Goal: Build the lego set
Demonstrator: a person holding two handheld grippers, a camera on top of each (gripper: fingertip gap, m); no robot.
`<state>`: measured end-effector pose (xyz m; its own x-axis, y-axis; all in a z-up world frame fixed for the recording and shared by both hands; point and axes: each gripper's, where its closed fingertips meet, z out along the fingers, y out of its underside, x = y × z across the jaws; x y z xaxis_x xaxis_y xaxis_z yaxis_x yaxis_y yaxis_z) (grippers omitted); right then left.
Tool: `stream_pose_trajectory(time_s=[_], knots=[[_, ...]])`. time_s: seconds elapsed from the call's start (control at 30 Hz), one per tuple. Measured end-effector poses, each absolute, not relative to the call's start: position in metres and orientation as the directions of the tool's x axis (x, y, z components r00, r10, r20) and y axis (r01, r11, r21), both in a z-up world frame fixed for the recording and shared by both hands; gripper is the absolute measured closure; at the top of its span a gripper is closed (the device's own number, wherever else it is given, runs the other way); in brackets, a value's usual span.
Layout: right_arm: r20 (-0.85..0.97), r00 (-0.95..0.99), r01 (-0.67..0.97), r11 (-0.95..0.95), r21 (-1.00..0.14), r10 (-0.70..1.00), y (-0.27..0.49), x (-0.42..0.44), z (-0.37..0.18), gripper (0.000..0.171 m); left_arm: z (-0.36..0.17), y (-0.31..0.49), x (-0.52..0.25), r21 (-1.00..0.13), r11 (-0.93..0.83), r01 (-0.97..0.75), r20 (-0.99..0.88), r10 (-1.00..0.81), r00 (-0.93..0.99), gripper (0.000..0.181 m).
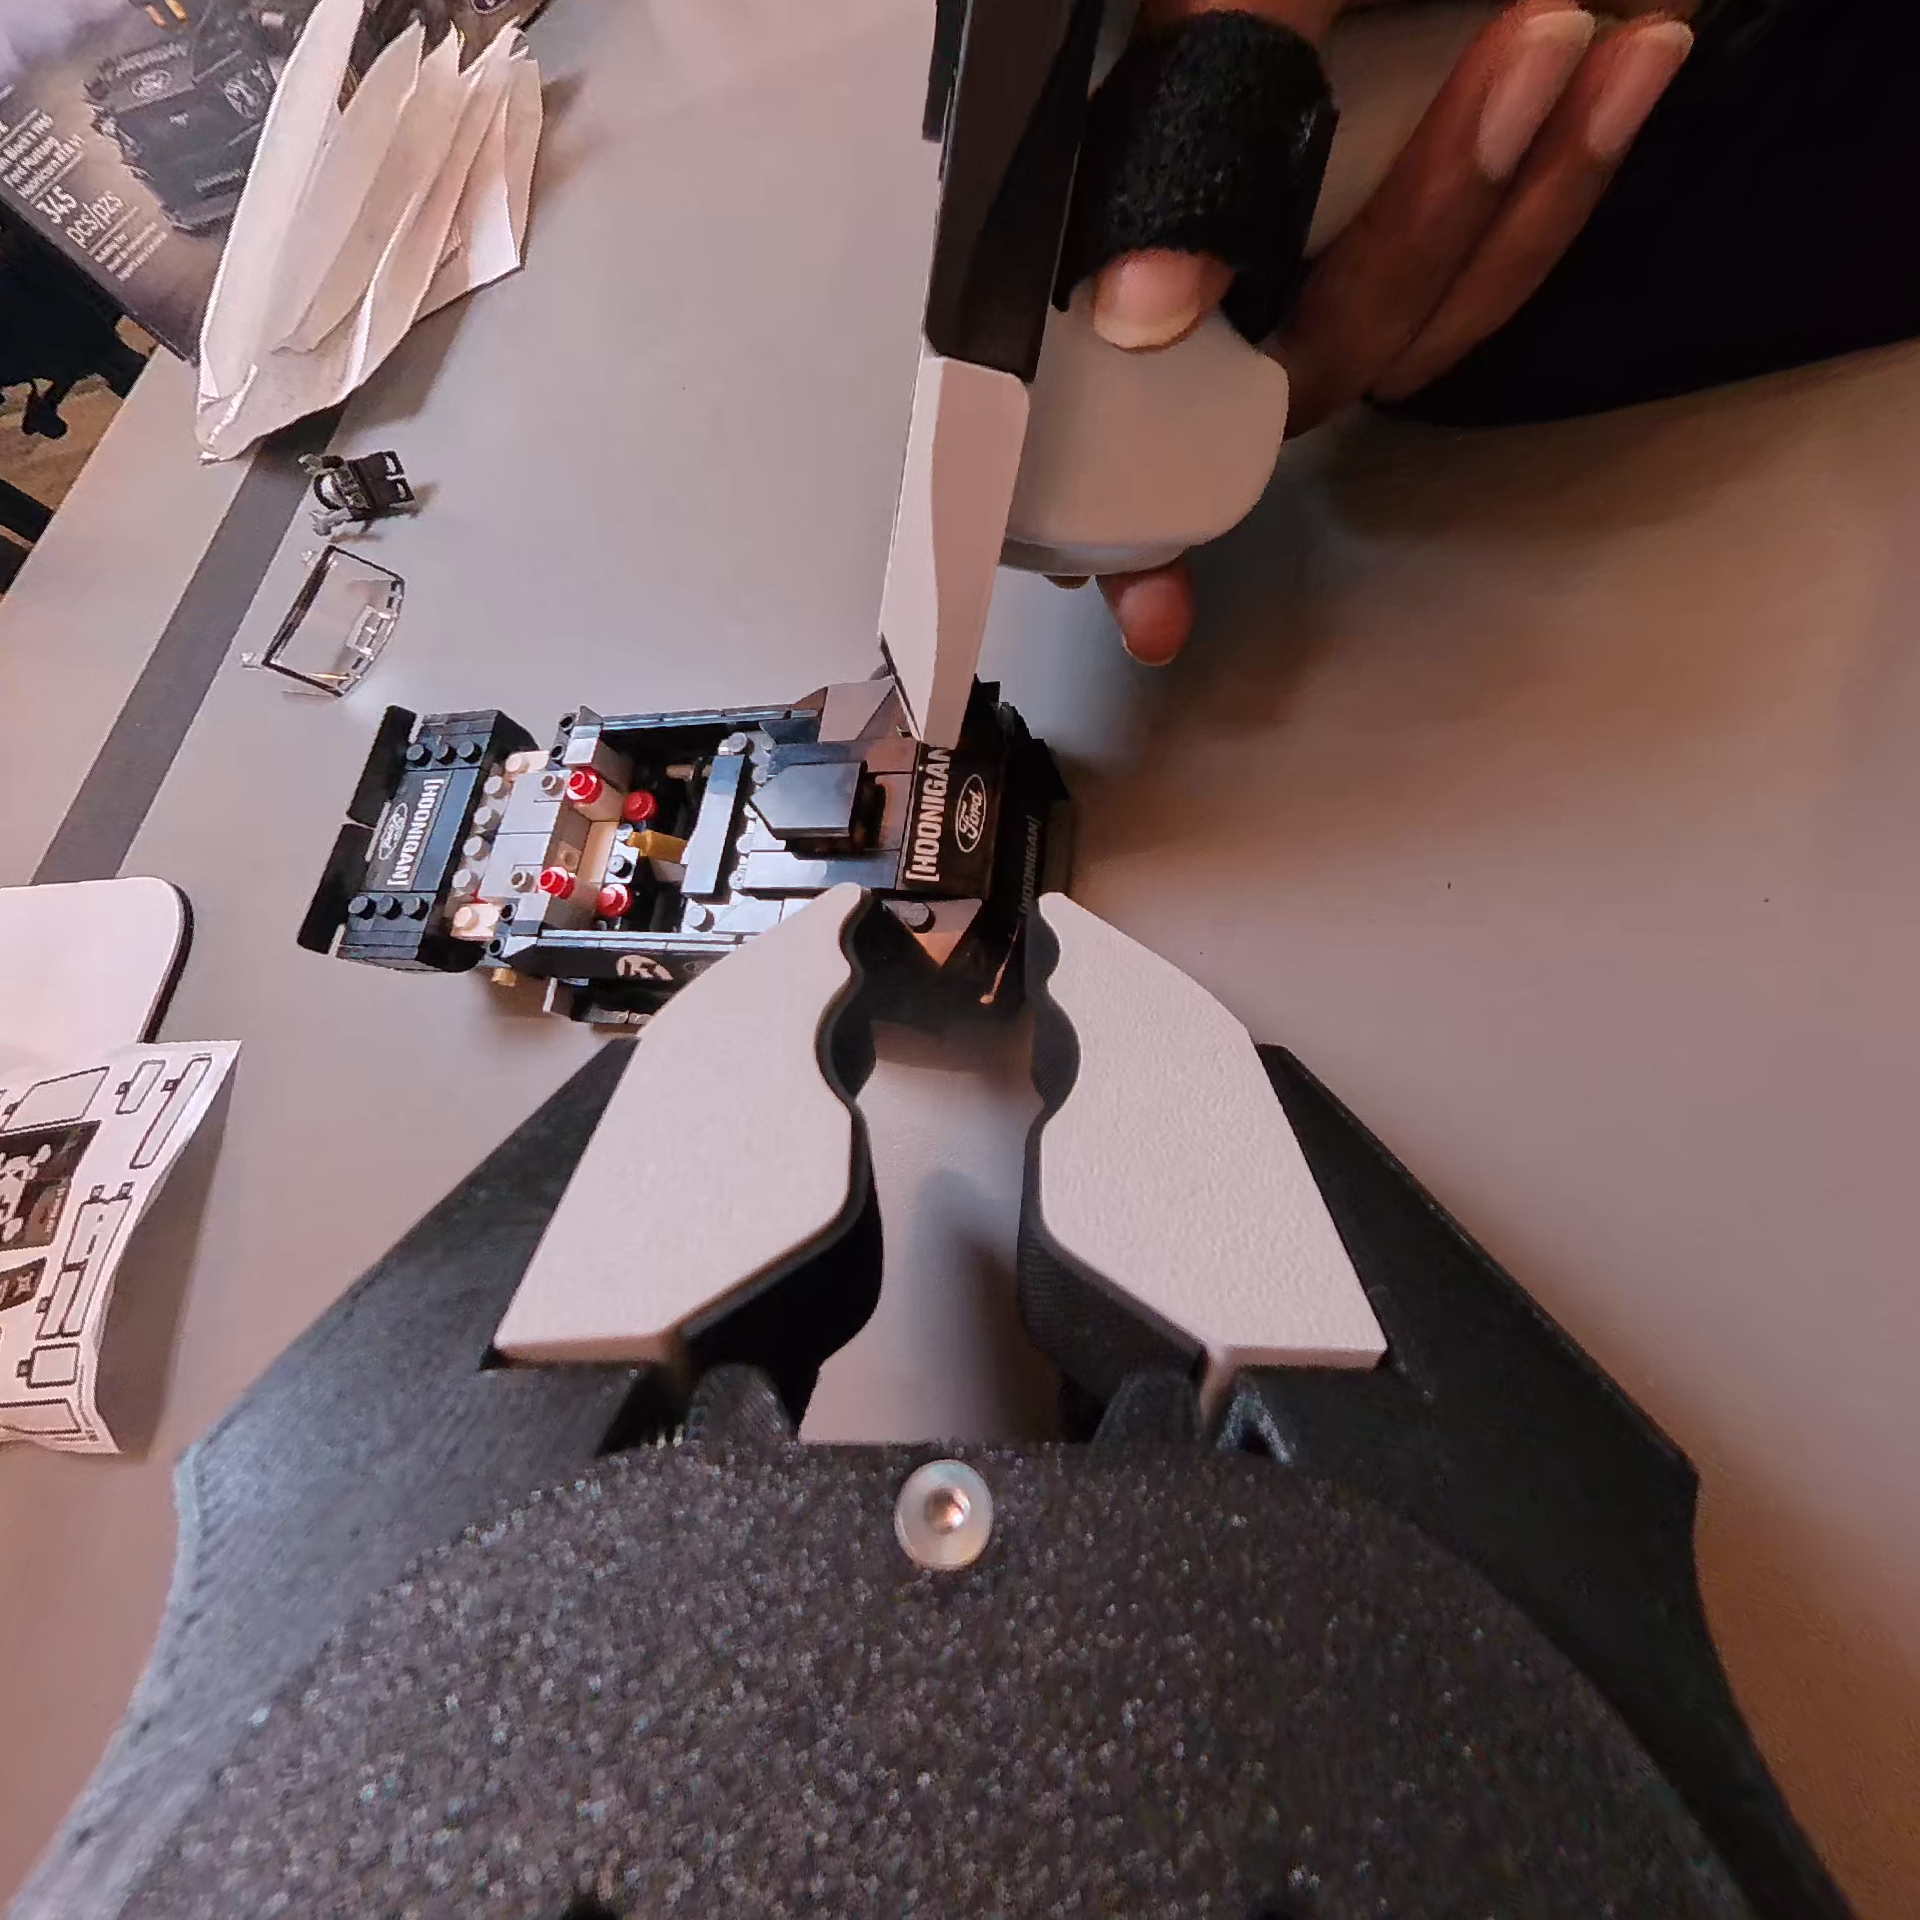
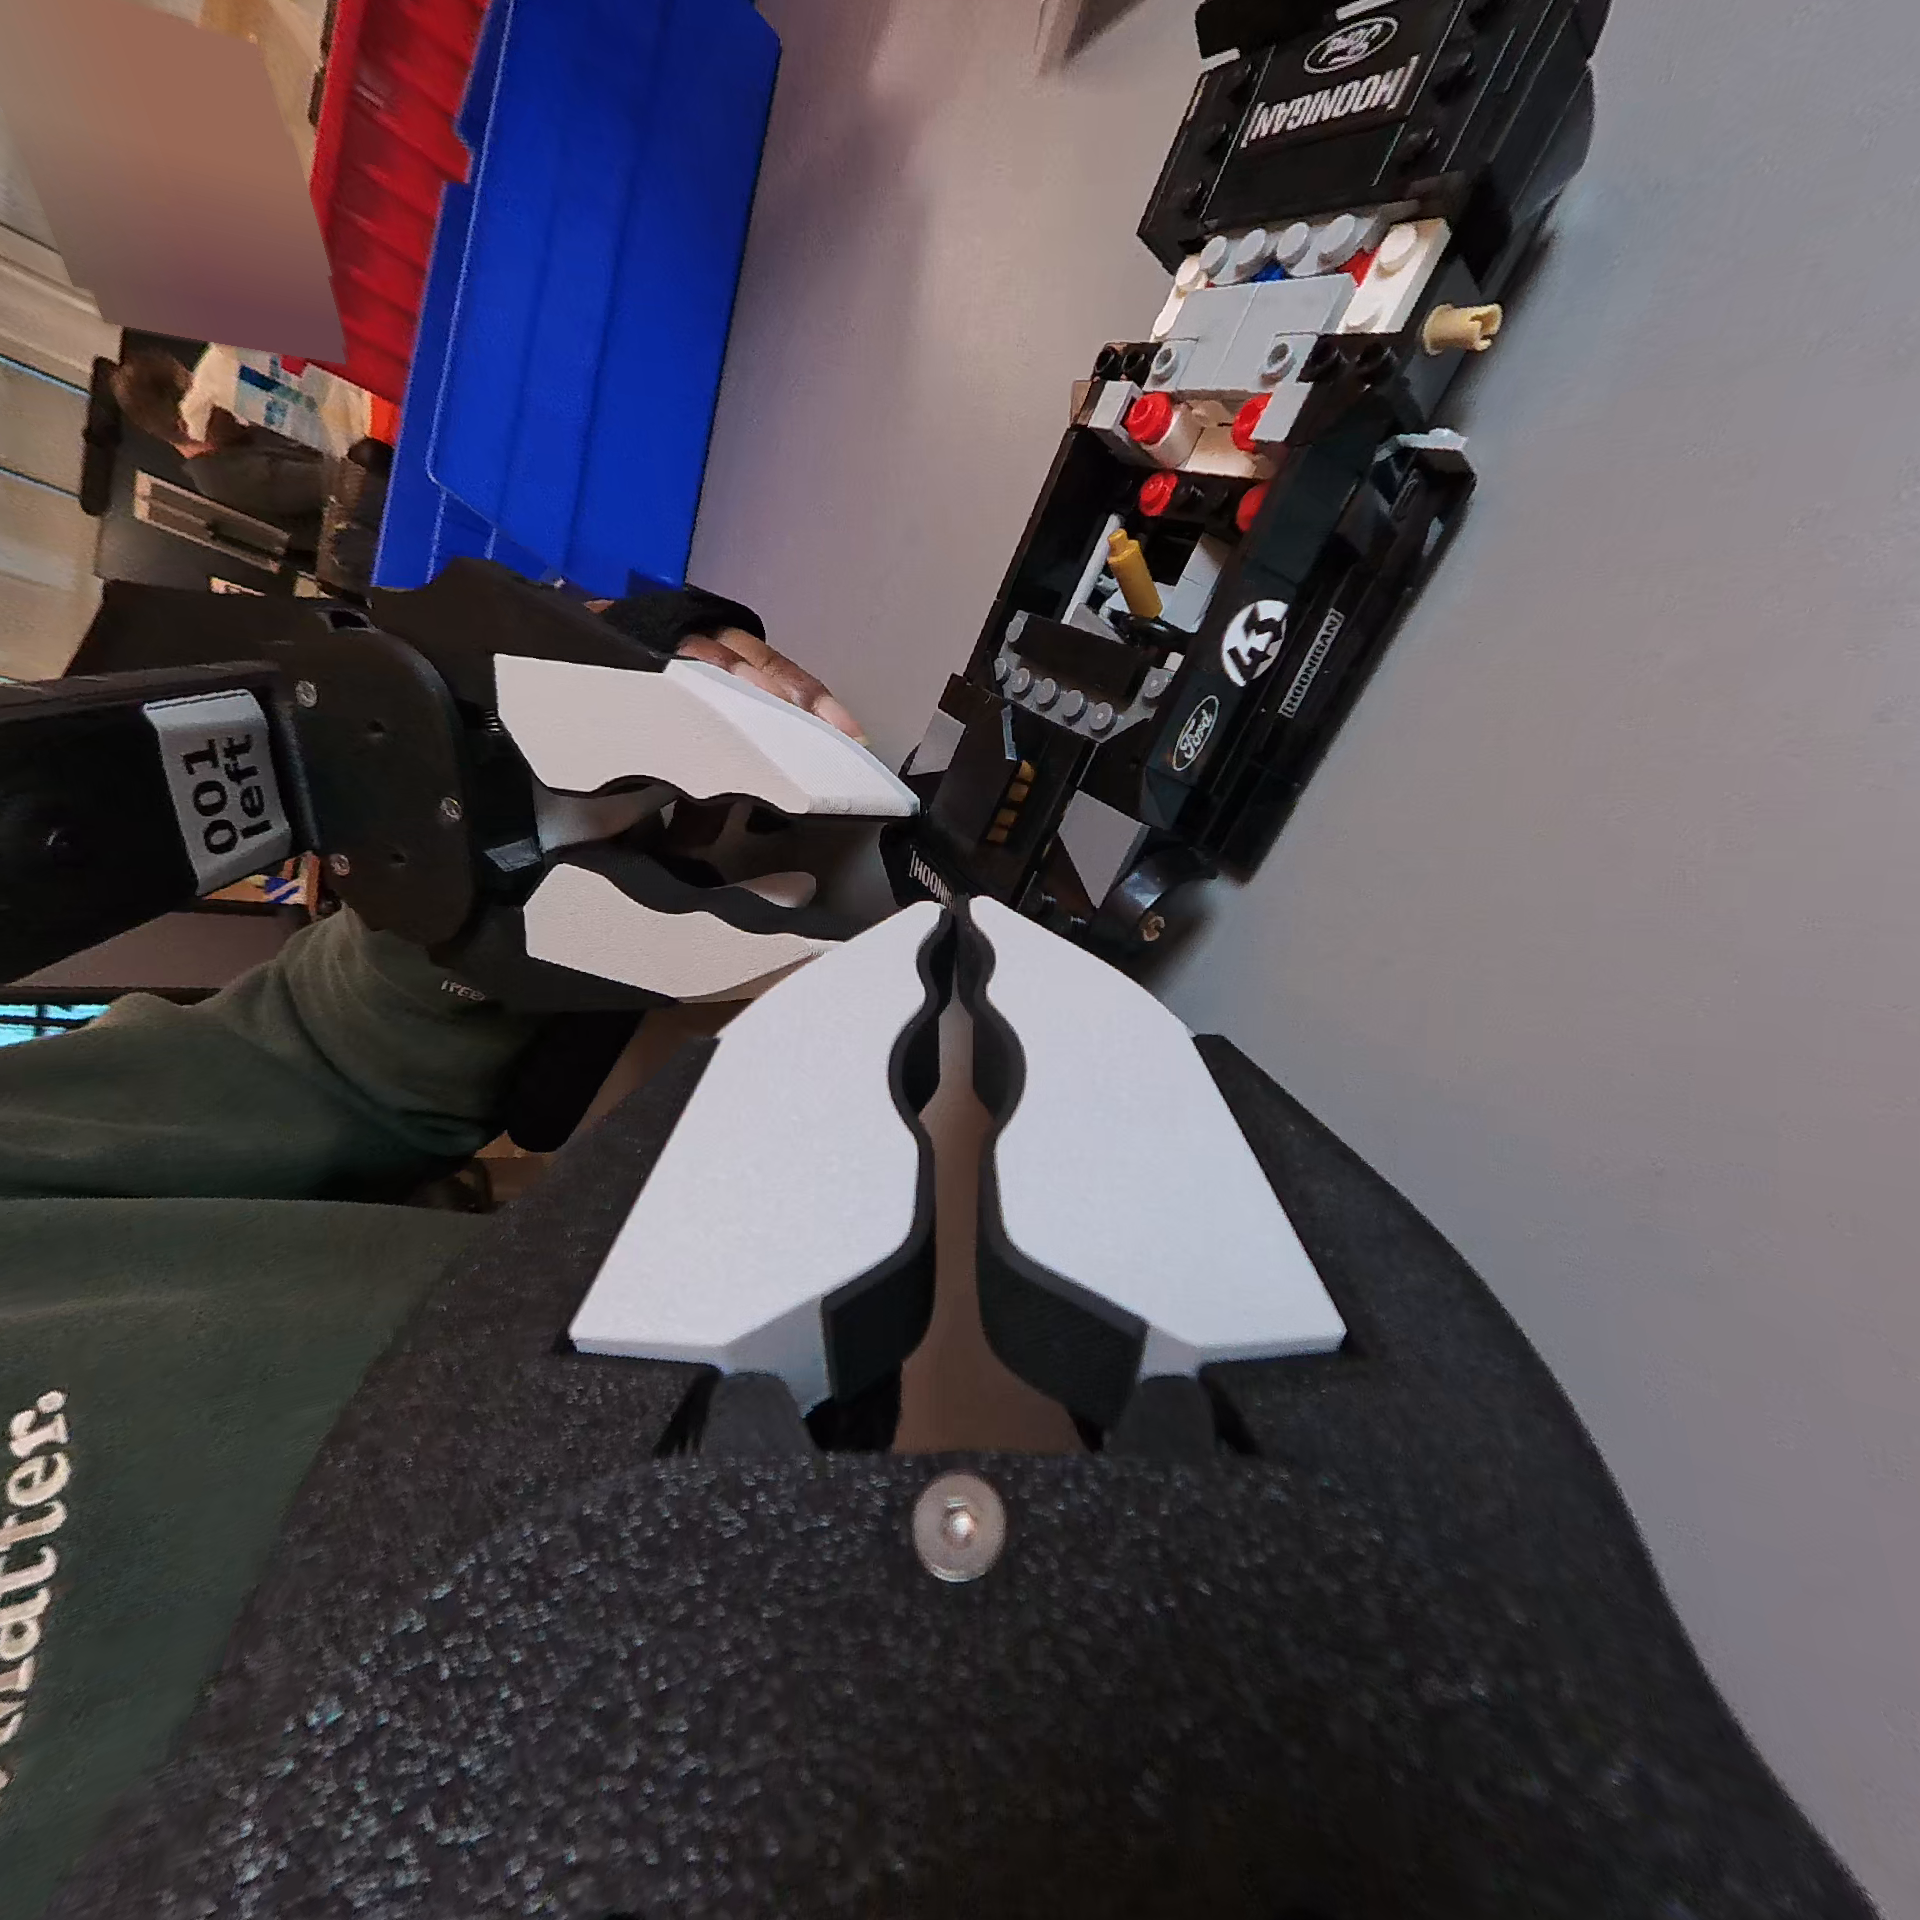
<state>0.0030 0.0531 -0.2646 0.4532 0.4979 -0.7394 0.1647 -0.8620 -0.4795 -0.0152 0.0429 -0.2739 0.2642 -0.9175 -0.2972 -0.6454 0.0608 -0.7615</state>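
A black lego car (image 1: 644,831) with an open cabin, red studs and grey bricks lies on the grey table (image 1: 1455,935). My left gripper (image 1: 951,909) straddles the car's near end, and both tips touch its sides. My right gripper (image 1: 935,717) comes down from above, held by a hand, with its tips on the printed black block at that same end. In the right wrist view my right gripper (image 2: 956,909) is shut, with its tips at the car (image 2: 1247,582). The left gripper (image 2: 871,873) reaches in from the left and clasps the car's end.
A clear windscreen piece (image 1: 332,623) and a small black sub-assembly (image 1: 358,483) lie beyond the car. White paper bags (image 1: 364,208) and the set's box (image 1: 104,135) are at the far left, and a sticker sheet (image 1: 94,1236) at the near left. Blue bins (image 2: 582,291) stand behind. Left and right tips are no more than a few centimetres apart.
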Motion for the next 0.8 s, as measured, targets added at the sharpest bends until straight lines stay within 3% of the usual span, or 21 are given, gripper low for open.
stream_pose_trajectory(time_s=[0.8], knots=[[-0.685, 0.472, 0.190, -0.823, -0.535, 0.554, 0.0527, 0.0036, -0.2647, 0.171, -0.2735, 0.0435, -0.0149, -0.764, 0.064, -0.642, -0.301, -0.916, 0.267, 0.156]])
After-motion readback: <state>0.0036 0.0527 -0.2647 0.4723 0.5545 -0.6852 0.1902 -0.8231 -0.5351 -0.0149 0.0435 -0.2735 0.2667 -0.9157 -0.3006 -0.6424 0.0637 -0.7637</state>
